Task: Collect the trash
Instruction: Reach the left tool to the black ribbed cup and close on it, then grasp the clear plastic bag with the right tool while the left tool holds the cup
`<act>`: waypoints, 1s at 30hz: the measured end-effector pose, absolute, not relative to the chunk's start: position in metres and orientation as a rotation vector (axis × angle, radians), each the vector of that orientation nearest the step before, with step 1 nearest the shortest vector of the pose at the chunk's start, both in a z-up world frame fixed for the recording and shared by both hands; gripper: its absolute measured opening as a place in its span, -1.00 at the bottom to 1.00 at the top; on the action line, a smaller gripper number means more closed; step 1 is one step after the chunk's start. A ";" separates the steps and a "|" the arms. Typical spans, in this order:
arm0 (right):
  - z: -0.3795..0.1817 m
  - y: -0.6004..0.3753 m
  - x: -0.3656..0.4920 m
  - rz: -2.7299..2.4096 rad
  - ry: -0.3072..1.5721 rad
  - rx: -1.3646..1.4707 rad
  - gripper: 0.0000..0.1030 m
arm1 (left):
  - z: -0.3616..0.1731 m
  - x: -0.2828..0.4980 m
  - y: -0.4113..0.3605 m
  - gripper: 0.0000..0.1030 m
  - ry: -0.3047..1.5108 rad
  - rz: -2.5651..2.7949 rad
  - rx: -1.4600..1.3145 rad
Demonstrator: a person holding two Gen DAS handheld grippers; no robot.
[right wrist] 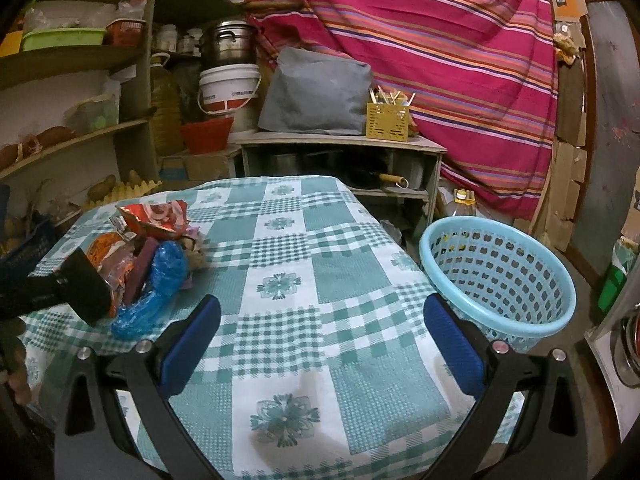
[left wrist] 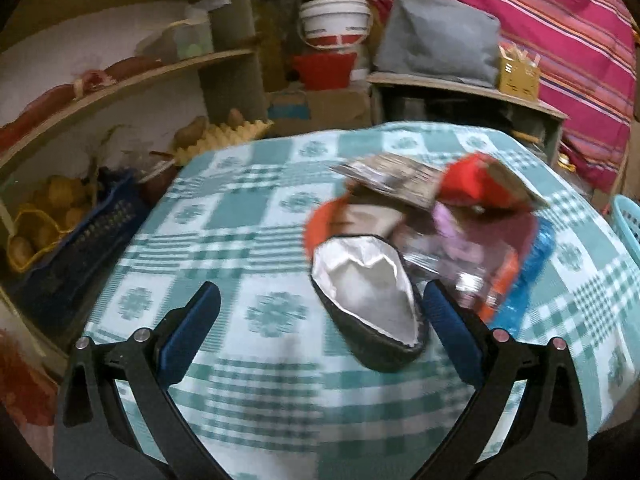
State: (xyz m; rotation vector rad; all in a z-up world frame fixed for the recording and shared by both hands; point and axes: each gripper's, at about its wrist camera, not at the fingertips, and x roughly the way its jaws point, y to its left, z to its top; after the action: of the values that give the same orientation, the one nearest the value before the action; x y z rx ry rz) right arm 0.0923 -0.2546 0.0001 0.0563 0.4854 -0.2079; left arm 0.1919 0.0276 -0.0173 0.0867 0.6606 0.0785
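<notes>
A heap of trash lies on the green-and-white checked tablecloth (right wrist: 320, 288): an opened black pouch with a silver lining (left wrist: 370, 300), red wrappers (left wrist: 472, 184), orange packets and a crumpled blue plastic bag (right wrist: 160, 284). My left gripper (left wrist: 320, 304) is open, its right finger just beside the black pouch, which sits partly between the fingers. In the right wrist view the left gripper's black body (right wrist: 80, 288) shows at the heap's near side. My right gripper (right wrist: 320, 312) hangs open over bare cloth, with the heap to its left. A light blue mesh basket (right wrist: 500, 276) stands off the table's right edge.
Wooden shelves (right wrist: 76, 140) with jars, potatoes and an egg tray line the left side. A low cabinet (right wrist: 340, 148) behind the table carries a grey cushion and a yellow utensil box. A white bucket, a metal pot and a striped pink cloth fill the back.
</notes>
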 end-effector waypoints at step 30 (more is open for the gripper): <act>-0.018 -0.194 0.145 -0.135 0.597 0.004 0.92 | -0.052 0.223 0.082 0.70 0.825 -0.119 0.075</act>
State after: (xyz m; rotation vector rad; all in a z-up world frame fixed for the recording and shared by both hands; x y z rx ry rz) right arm 0.1452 -0.1938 -0.0184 0.0041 0.5967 -0.1353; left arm 0.2232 0.0818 -0.0515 0.0750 0.8250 -0.1190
